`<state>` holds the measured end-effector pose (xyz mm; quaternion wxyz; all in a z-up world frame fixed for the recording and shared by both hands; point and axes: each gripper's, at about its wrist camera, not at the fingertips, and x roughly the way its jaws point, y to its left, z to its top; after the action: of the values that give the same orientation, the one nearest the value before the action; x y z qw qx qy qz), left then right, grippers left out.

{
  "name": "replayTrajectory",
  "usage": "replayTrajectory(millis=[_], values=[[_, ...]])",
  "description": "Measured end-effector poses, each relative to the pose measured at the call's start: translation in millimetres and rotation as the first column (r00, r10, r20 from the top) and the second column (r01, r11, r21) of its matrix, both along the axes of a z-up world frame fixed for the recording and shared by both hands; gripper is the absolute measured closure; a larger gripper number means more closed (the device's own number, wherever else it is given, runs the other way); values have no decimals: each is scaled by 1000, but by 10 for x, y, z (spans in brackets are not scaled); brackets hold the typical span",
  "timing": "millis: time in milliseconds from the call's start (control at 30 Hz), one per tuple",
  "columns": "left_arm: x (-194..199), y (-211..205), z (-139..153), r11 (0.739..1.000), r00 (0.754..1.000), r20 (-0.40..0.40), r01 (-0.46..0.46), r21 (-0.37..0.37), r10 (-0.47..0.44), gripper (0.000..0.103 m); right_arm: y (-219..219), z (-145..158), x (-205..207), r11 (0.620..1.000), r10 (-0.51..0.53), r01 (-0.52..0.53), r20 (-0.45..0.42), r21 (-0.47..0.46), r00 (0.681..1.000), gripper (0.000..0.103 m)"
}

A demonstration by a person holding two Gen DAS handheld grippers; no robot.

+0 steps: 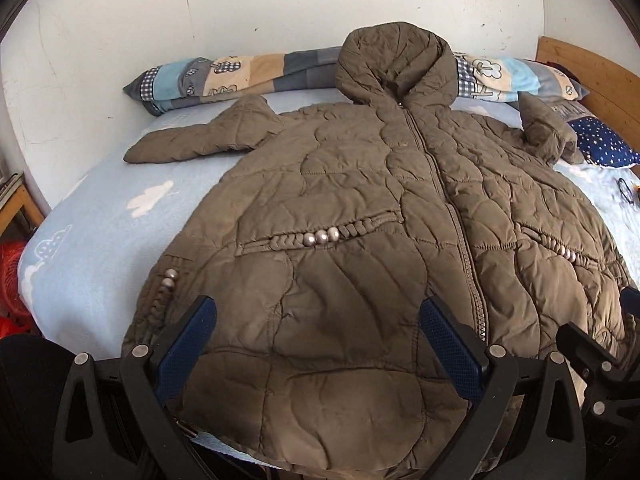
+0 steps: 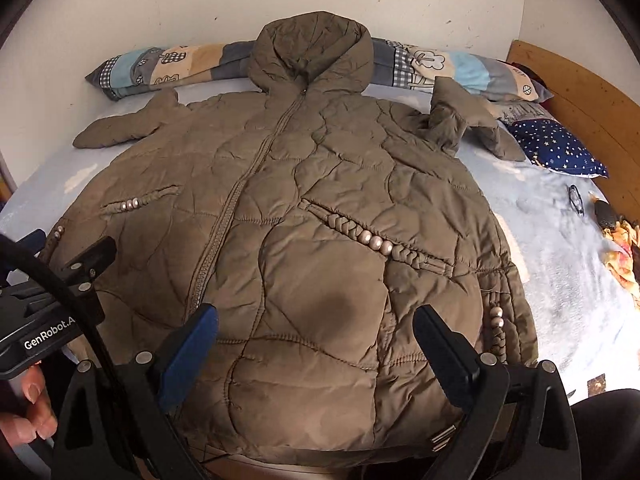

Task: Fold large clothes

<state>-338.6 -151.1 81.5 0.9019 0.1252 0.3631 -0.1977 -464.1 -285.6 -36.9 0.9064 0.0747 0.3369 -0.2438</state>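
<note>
An olive quilted hooded coat [image 1: 340, 208] [image 2: 312, 208] lies front-up and zipped on the bed, its hood against the rolled blanket at the far side. The left sleeve [image 1: 196, 136] stretches flat outward. The right sleeve [image 2: 460, 120] is bunched up near the shoulder. My left gripper [image 1: 320, 320] hovers open over the coat's lower left part, near the hem, with nothing between its blue pads. Over the lower right part, my right gripper [image 2: 316, 328] is open too. The left gripper's body [image 2: 48, 312] shows at the right wrist view's left edge, held by a hand [image 2: 28, 408].
The bed has a light blue sheet [image 1: 100, 232] with white clouds. A rolled patchwork blanket [image 1: 224, 76] runs along the white wall. A starry navy pillow [image 2: 556, 144], glasses [image 2: 575, 198] and small items lie at right, by a wooden headboard [image 2: 580, 88]. A red basket [image 1: 10, 280] stands left of the bed.
</note>
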Motion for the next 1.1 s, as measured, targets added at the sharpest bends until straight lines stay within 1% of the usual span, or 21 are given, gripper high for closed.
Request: replayTrajectory(millis=[200,267,300,467,1100], values=[[61,66,-123,1000,999,-37,-26,6,26,1,-48,-98,-69,1000,-24,24,-4,4,1000,4],[80,87,-155,1000,998,-49,-31,6,31,1,33,-40,23,999,-36,36,-6,3,999,4],[87,90,-161,999,998,-50,-35,8,35,1,-7,-36,21,1000,-27,27,-5,2,1000,4],[71,126,-169,999,999,-37,-37,6,38,1,-35,3,0,1000,-17,17,1,-20,1000,4],[49,157,-171,999,999,-18,-42,11,42,1,-61,15,-62,998,-29,29,14,-52,999,4]])
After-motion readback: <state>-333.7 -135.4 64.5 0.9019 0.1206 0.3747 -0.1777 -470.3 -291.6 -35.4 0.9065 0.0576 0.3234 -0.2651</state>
